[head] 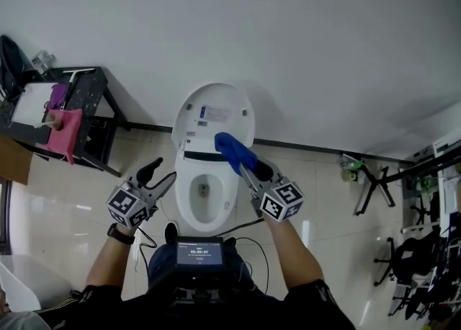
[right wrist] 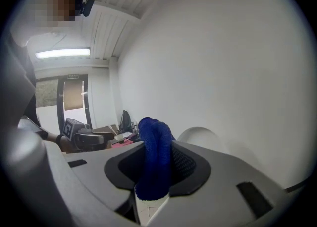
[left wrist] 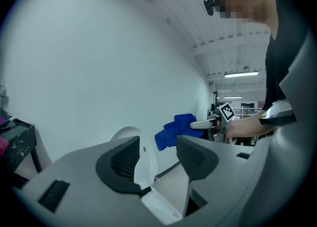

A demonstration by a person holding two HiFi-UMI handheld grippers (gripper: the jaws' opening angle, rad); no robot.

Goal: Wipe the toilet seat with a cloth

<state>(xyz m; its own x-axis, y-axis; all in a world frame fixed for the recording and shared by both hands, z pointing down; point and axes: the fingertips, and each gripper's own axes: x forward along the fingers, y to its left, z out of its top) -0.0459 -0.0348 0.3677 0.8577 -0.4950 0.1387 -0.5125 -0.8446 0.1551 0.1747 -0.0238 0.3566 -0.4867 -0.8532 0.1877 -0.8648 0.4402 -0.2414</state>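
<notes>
Pinching a bunched blue cloth (head: 232, 150) tight, the right gripper (head: 242, 165) hovered near the rear of the white toilet seat (head: 184, 199), apparently ready to wipe, while the left gripper (head: 160, 175) waited alongside, jaws apart and empty.

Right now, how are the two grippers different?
The left gripper is open and empty; the right gripper is shut on the cloth. The left gripper hangs beside the toilet; the right gripper reaches over it. Both carry a marker cube.
</notes>
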